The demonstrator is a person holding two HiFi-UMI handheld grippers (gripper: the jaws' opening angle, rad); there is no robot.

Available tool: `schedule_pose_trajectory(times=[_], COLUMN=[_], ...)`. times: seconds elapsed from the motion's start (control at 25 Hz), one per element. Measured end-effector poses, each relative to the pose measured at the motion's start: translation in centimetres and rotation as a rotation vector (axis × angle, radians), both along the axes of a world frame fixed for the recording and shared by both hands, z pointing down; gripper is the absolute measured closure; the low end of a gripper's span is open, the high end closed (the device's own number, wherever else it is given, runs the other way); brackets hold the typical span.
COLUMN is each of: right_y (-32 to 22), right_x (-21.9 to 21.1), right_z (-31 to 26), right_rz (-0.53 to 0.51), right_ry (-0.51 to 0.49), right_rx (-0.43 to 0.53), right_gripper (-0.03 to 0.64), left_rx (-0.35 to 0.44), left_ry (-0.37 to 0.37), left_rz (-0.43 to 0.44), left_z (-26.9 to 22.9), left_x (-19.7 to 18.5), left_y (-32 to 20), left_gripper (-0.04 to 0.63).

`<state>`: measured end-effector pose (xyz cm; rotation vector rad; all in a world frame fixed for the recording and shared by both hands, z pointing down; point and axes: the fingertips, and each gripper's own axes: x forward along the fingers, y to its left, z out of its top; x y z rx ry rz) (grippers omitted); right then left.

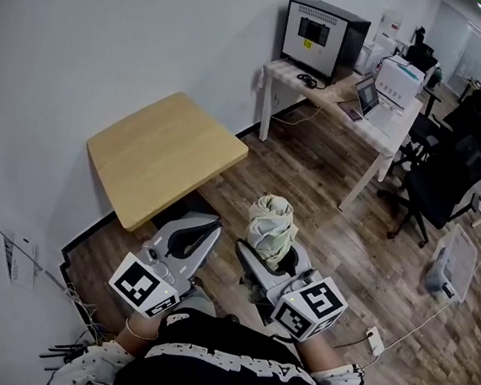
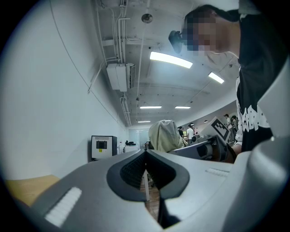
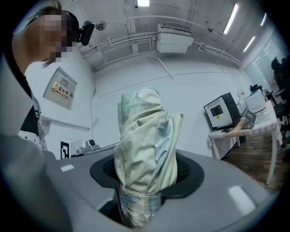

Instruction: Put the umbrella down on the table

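Observation:
The folded, cream-coloured umbrella point(image 1: 271, 223) stands upright, and my right gripper point(image 1: 273, 254) is shut on its lower part. In the right gripper view the umbrella point(image 3: 145, 136) fills the space between the dark pads point(image 3: 188, 170), with its bundled cloth rising above the right gripper point(image 3: 145, 176). My left gripper point(image 1: 212, 225) is shut and holds nothing; its tips meet in the left gripper view, where the left gripper point(image 2: 145, 156) shows the umbrella point(image 2: 164, 135) beyond it to the right. The light wooden table point(image 1: 164, 155) lies ahead and to the left, against the white wall.
A white desk point(image 1: 374, 128) at the back carries a black box point(image 1: 323, 36), a laptop point(image 1: 366, 96) and a white machine point(image 1: 401, 80). Black office chairs point(image 1: 445, 177) stand to the right. A power strip point(image 1: 375, 337) and cables lie on the wood floor.

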<state>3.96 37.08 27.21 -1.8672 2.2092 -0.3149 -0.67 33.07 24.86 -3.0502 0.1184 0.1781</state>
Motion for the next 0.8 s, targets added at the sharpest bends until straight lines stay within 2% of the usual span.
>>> schedule_pose_trajectory(times=[0.36, 0.64, 0.8], right_y=[-0.7, -2.5, -4.2], right_x=[1.8, 4.1, 5.4], right_z=[0.6, 0.9, 0.7], right_rz=[0.049, 0.072, 0.074], right_ry=[-0.002, 0.015, 0.001], right_rx=[-0.010, -0.031, -0.034], right_gripper=[0.364, 0.364, 0.364], left_rx=[-0.009, -0.017, -0.035], left_ry=[-0.004, 0.010, 0.010], left_rz=[0.042, 0.089, 0.066], left_z=[0.8, 0.9, 1.0], left_x=[1.8, 4.8, 5.4], left_y=[-1.0, -2.6, -4.7], left_gripper=[0.597, 0.597, 0.597])
